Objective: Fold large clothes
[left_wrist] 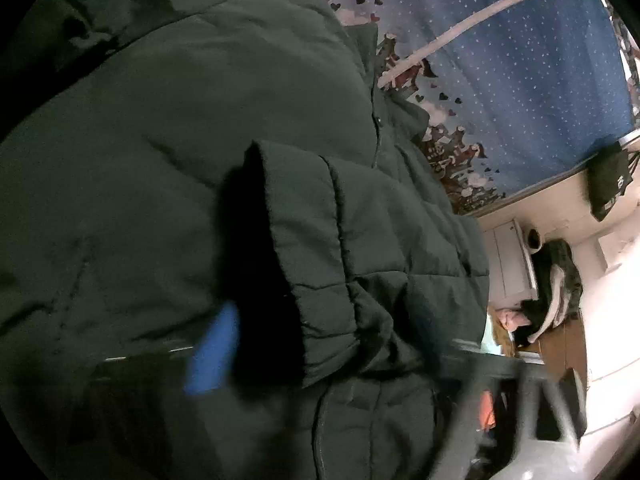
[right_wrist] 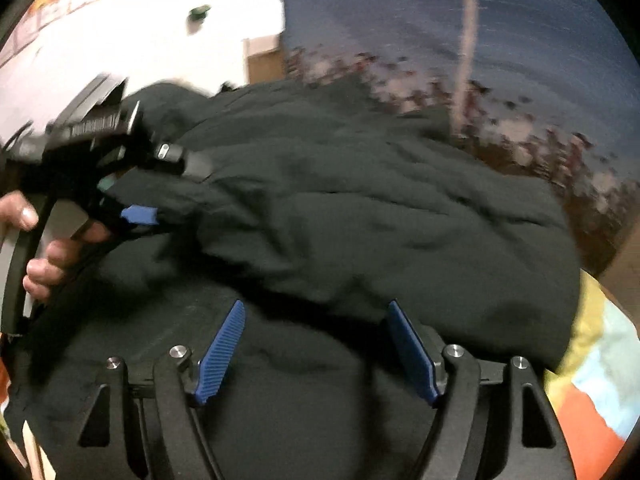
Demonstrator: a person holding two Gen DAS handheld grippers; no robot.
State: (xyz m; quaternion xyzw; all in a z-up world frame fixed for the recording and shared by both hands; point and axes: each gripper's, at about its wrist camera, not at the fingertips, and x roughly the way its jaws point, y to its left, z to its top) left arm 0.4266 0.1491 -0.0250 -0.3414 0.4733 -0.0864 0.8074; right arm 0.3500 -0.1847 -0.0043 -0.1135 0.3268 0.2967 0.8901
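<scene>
A dark green puffer jacket [left_wrist: 160, 140] lies on a blue starred bedspread [left_wrist: 520, 80]. In the left wrist view its sleeve cuff [left_wrist: 304, 260] lies across the body, right in front of the camera. One blue pad [left_wrist: 212, 354] shows beside the cuff; the other finger is hidden by fabric. In the right wrist view the jacket [right_wrist: 360, 220] fills the middle. My right gripper [right_wrist: 316, 320] is open, its blue pads [right_wrist: 222, 352] wide apart over the jacket's near edge. My left gripper [right_wrist: 140, 216] shows at the left, its blue tip against the sleeve fabric.
The bedspread has a horse-and-heart border [left_wrist: 452, 152]. A white cabinet [left_wrist: 508, 256] with dark clothes piled on it [left_wrist: 556, 280] stands beyond the bed. A bright multicoloured cloth [right_wrist: 592, 380] lies at the right. A white wall [right_wrist: 140, 40] is behind.
</scene>
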